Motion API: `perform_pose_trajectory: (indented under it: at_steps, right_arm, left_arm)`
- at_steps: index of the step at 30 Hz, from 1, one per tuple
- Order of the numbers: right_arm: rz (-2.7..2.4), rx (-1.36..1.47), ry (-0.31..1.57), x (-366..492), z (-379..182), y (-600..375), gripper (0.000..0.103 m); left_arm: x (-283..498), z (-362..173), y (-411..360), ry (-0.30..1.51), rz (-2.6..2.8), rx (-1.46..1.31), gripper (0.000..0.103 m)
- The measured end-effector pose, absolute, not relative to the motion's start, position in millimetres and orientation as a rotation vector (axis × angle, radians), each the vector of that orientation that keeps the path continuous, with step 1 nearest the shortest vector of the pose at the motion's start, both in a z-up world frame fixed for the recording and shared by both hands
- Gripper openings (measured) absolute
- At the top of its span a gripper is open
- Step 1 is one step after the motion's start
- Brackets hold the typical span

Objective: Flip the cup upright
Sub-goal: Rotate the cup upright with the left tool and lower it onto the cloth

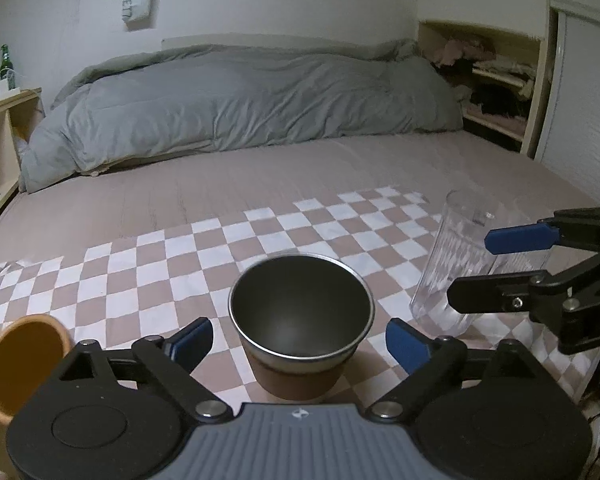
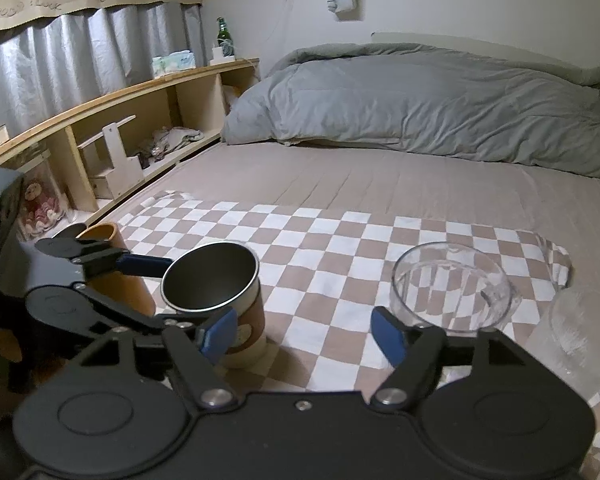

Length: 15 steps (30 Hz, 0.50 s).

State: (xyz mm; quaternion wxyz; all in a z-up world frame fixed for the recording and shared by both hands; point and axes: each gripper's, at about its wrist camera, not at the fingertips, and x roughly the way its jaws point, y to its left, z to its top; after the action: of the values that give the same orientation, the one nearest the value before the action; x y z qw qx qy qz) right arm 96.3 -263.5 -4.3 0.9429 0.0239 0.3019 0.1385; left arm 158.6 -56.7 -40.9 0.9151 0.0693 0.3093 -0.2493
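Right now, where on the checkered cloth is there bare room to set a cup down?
Free: the checkered cloth between the steel cup and the clear glass, and the far strip toward the grey duvet. Crowded: left edge, where the orange cup stands against the left tool.

Steel cup [image 1: 300, 316] upright at 6 o'clock on checkered cloth [image 1: 204, 256], mouth open upward, between spread blue pads of left gripper [image 1: 300, 344], untouched. Clear glass [image 1: 456, 256] at 3 o'clock, right gripper [image 1: 488, 268] beside it. Orange cup [image 1: 20, 364] at 8 o'clock. Grey duvet [image 1: 236, 100] at 12 o'clock on bed [image 1: 260, 176].
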Motion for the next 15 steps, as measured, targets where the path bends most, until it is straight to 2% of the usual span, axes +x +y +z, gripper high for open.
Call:
perform_pose_trajectory:
  at_steps: [2, 6, 15]
  right_arm:
    - [0.271, 0.032, 0.603, 92.9, 0.1, -264.0, 0.085]
    - [0.229, -0.011, 0.564, 82.3, 11.9, -262.7, 0.098]
    - [0.175, -0.066, 0.561, 55.7, 34.1, -252.0, 0.103]
  left_arm:
    - [151.6, -33.4, -52.6, 0.614, -0.504, 0.136, 0.096]
    - [134.6, -16.4, -42.8, 0.576, -0.469, 0.117, 0.097]
    - [88.5, 21.6, -9.9, 0.516, -0.356, 0.045, 0.103]
